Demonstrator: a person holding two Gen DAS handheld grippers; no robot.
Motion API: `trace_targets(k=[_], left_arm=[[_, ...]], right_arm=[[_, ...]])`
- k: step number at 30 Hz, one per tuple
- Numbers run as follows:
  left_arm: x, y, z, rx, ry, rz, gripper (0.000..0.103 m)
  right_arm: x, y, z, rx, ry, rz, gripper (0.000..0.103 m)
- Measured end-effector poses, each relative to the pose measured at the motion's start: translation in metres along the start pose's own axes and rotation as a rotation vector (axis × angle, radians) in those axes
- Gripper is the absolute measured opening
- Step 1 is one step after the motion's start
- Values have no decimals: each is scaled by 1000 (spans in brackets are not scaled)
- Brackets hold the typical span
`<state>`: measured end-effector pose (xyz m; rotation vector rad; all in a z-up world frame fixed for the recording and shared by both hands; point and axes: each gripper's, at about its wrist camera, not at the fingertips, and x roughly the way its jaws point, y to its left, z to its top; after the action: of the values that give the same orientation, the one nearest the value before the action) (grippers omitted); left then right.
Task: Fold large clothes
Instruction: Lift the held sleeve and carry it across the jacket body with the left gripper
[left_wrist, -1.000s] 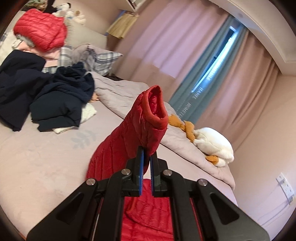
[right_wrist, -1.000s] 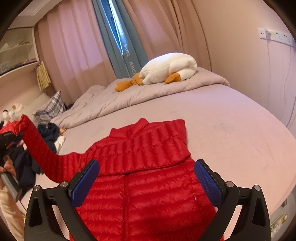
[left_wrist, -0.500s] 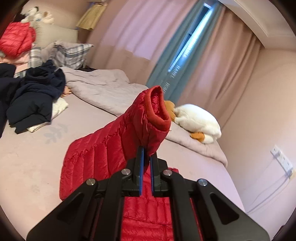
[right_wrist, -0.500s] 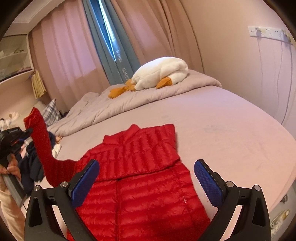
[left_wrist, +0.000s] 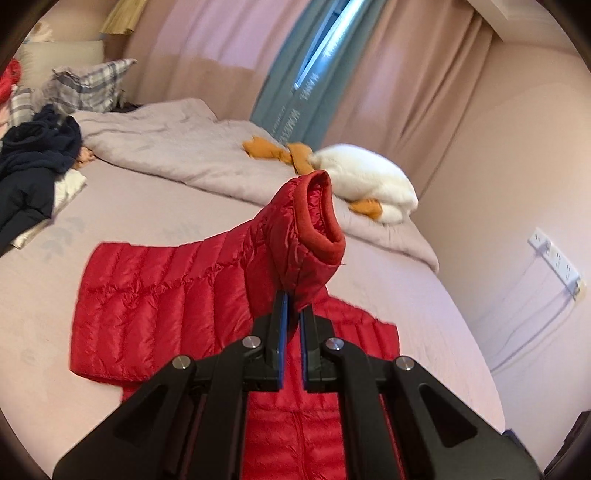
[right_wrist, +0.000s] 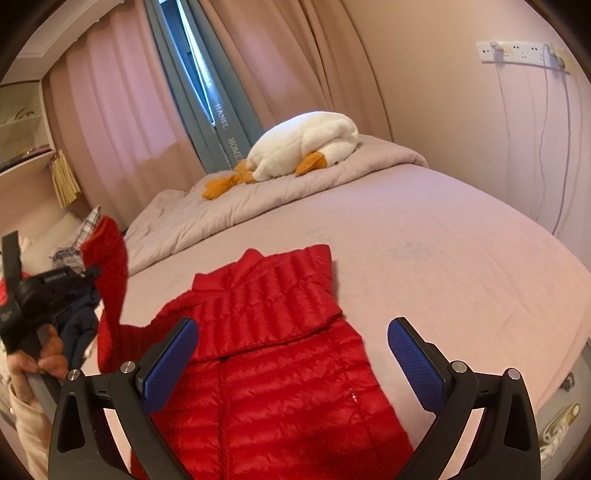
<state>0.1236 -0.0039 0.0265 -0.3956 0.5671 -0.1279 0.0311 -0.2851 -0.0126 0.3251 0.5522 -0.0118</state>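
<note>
A red quilted down jacket (right_wrist: 273, 369) lies flat on the pink bed, collar toward the far side; it also shows in the left wrist view (left_wrist: 147, 314). My left gripper (left_wrist: 291, 306) is shut on the cuff end of the jacket's left sleeve (left_wrist: 310, 229) and holds it up above the jacket body. In the right wrist view the raised sleeve (right_wrist: 110, 273) stands at the left beside the left gripper. My right gripper (right_wrist: 293, 354) is open and empty, hovering over the jacket's lower front.
A white and orange plush goose (right_wrist: 303, 147) lies on a bunched grey quilt (right_wrist: 258, 199) at the far side. Dark navy clothes (left_wrist: 33, 166) and a plaid pillow (left_wrist: 88, 83) sit at the left. Wall sockets with cables (right_wrist: 524, 55) are on the right.
My left gripper has carried the sleeve up and rightward, over toward the jacket body. The right gripper stays open above the lower front, only shifting a little.
</note>
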Motion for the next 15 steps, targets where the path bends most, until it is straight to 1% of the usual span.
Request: trace_targets(k=[6,12,15], left_arm=[[35,-19,-28,42,99,-14,5],[68,-27,-55,72,204,-7,5],[76,-30,-63,83,228,0,5]], right_arm=[[-1,-10,0,23,9,-18,101],[-2,-21,-1,41,25,-35,101],[-2,-25,-1,47,29,-45,101]])
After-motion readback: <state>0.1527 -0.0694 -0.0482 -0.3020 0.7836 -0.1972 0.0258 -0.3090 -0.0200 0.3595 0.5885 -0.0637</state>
